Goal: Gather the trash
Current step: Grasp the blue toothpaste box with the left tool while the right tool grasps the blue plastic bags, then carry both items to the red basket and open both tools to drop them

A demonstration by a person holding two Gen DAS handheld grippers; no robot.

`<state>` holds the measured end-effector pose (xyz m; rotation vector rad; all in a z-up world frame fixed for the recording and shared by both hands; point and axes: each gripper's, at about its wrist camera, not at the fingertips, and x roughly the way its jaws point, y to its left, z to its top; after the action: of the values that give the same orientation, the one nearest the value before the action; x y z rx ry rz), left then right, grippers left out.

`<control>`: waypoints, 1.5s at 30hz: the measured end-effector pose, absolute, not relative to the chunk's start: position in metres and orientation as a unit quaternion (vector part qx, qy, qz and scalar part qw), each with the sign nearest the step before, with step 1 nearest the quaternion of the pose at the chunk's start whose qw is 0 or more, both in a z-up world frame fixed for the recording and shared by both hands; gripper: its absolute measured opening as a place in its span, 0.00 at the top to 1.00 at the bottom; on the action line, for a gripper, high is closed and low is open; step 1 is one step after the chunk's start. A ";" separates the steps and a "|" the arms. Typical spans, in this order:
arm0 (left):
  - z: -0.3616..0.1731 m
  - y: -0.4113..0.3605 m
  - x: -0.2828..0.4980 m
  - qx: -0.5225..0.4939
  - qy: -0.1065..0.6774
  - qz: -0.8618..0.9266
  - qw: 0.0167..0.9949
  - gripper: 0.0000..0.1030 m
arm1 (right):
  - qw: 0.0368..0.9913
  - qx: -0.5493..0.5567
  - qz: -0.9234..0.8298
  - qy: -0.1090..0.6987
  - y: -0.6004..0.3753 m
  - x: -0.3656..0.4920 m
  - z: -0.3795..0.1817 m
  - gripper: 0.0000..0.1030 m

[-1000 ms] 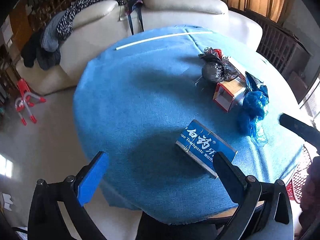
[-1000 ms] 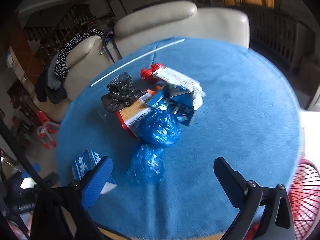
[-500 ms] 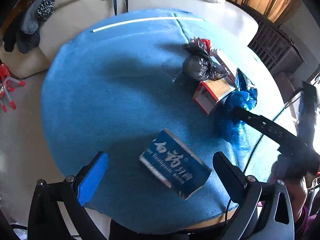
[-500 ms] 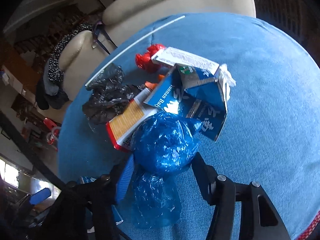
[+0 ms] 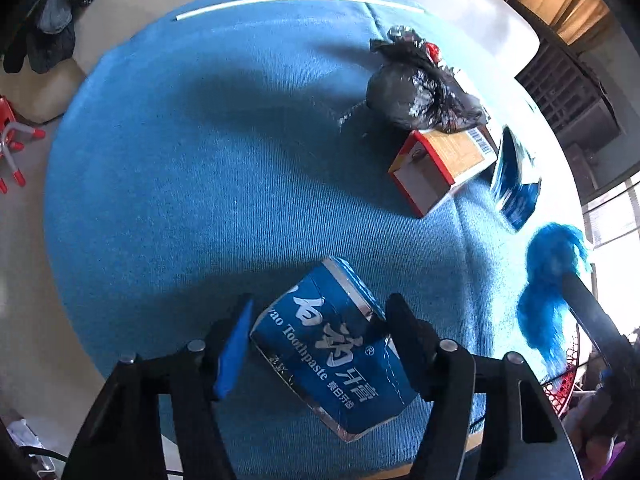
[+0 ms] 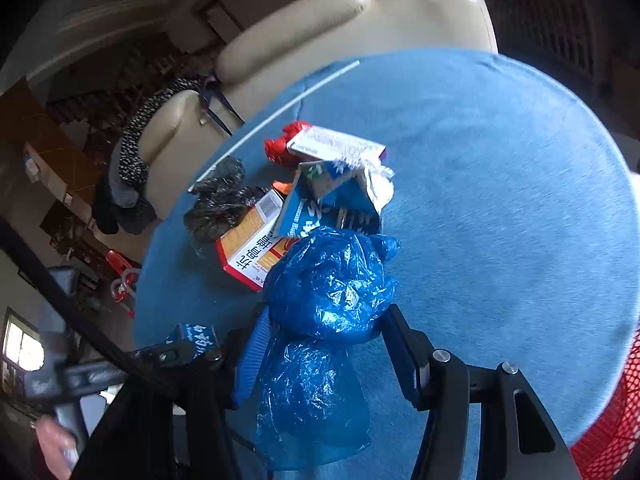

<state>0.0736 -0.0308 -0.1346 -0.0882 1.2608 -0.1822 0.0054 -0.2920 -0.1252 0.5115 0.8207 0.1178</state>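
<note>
A blue toothpaste box lies on the blue tablecloth near the front edge. My left gripper points down over it. Its jaws are closing, with the box between them and both pads touching its sides. The box also shows small in the right wrist view. My right gripper is shut on a crumpled blue plastic bag, which bulges above and below the fingers. From the left wrist view that bag is a blur at the table's right edge.
A trash pile sits mid-table: a black plastic bag, an orange-red carton, a torn blue carton, a red wrapper and a white box. A white stick lies at the far edge. A red mesh basket stands right of the table.
My left gripper came down over the toothpaste box and its jaws narrowed onto it. My right gripper closed on the blue bag and drew it back from the pile.
</note>
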 end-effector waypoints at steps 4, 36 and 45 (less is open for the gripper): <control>-0.128 -0.044 0.072 -0.024 0.572 -0.097 0.814 0.45 | 0.894 0.246 0.058 0.369 -0.305 -0.019 -0.121 0.42; -0.105 -0.109 0.037 0.084 0.503 -0.148 0.847 0.77 | 0.908 0.275 -0.021 0.316 -0.382 -0.104 -0.138 0.42; -0.103 -0.115 0.027 0.088 0.503 -0.151 0.846 0.24 | 0.907 0.274 -0.057 0.315 -0.405 -0.129 -0.143 0.42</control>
<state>0.0270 -0.1153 -0.1034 0.1865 1.0611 -0.3184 -0.1292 -0.4053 -0.1428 0.5667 0.6507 -0.1177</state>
